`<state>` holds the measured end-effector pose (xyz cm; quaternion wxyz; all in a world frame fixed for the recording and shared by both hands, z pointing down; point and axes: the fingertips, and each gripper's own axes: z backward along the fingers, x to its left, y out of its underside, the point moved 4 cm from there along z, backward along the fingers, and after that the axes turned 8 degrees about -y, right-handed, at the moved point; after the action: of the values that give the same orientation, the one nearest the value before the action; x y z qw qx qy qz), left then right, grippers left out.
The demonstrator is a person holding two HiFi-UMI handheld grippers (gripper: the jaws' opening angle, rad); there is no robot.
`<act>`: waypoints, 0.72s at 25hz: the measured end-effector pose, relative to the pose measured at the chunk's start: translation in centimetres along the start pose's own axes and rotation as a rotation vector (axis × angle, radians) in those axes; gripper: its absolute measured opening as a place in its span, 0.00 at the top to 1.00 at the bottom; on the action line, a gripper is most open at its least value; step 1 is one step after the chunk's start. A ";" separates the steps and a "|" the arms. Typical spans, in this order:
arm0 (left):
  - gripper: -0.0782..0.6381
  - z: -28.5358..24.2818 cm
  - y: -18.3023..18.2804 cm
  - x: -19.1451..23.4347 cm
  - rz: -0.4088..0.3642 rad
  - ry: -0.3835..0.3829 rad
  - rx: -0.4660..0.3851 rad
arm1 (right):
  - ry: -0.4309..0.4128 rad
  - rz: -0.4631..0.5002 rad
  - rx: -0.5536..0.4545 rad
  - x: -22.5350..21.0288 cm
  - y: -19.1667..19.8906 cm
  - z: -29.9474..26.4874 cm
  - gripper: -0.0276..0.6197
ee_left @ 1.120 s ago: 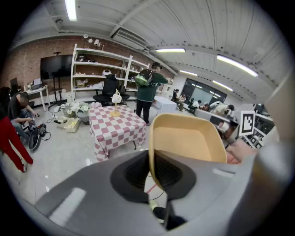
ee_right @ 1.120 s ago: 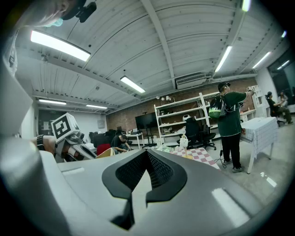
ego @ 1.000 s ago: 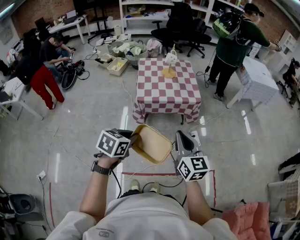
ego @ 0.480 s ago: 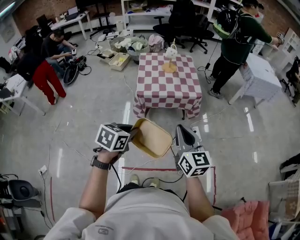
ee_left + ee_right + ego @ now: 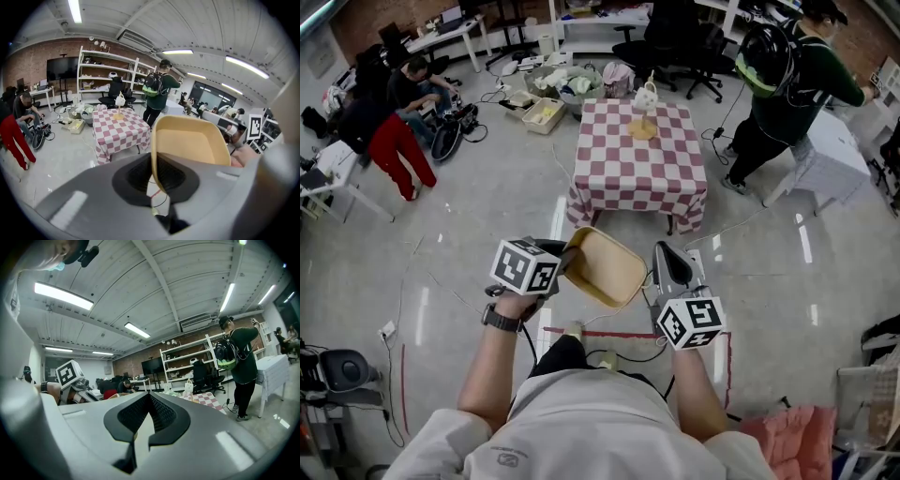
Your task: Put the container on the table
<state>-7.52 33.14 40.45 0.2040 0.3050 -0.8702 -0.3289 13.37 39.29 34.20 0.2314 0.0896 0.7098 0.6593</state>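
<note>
The left gripper [image 5: 153, 174] is clamped on the rim of the tan plastic container [image 5: 605, 272], and the right gripper [image 5: 146, 416] appears pinched on its opposite edge. The container hangs tilted over the floor, well apart from the checked-cloth table [image 5: 637, 173]. Risk: both holds are thin rim pinches, so if the hands drift apart or twist while carrying, an edge may pull free and the container drop.

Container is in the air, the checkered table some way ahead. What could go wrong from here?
1. The left gripper and right gripper each pinch only the thin rim of the tilted container, so it may slip or twist loose.
2. A cable lies on the floor by the person's feet, a likely trip hazard on the way to the table.
3. A white jug on the table could be bumped.
</note>
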 end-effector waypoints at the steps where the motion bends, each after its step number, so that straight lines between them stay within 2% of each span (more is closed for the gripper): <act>1: 0.87 -0.1 -0.3 0.1 0.000 0.000 -0.002 | 0.000 0.000 0.000 -0.2 0.0 -0.2 0.94; 10: 0.87 -3.3 -2.5 2.2 -0.005 0.028 -0.003 | 0.020 -0.001 0.011 -2.3 0.3 -3.3 0.94; 18: 0.87 -7.3 -5.3 8.0 -0.006 0.066 0.015 | 0.049 -0.006 0.035 -4.2 0.9 -10.4 0.94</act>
<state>-7.20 21.35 43.07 0.2291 0.3199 -0.8644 -0.3131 12.26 28.28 36.24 0.2145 0.0754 0.7269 0.6480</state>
